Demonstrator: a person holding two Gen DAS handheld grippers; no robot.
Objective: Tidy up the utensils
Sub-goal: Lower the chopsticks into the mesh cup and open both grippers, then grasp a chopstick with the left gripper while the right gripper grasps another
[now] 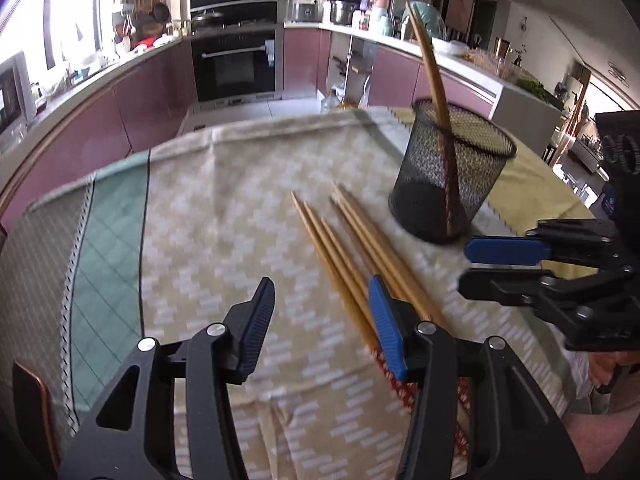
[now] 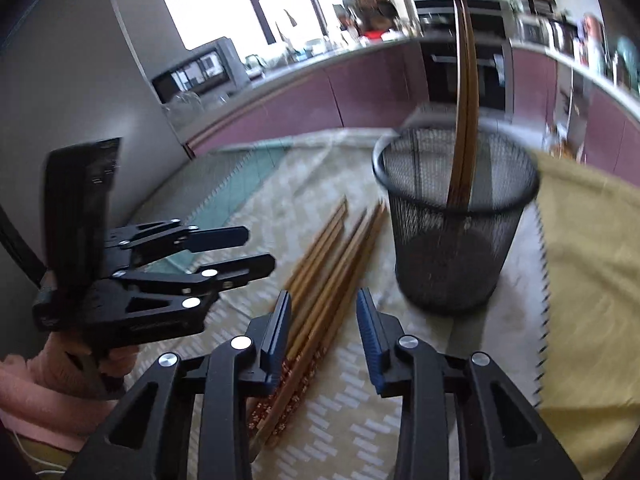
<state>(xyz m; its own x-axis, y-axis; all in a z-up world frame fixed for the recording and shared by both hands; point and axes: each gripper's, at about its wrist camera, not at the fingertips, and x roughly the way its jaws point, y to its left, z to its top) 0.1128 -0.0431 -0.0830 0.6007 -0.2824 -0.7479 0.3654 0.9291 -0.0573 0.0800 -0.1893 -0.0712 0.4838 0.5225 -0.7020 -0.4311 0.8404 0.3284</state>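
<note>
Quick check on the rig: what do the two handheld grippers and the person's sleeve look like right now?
Both the left gripper and the right gripper have matte black angular frames with cut-outs, silver round pivot bolts and ribbed blue pads on the fingers. A tall black block stands on each body. The sleeve is pink and fuzzy.

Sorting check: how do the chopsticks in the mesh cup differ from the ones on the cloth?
Chopsticks in the mesh cup stand nearly upright; the loose chopsticks lie flat. The cup holds about a pair; the cloth bears five or so. Both look like the same tan wood.
</note>
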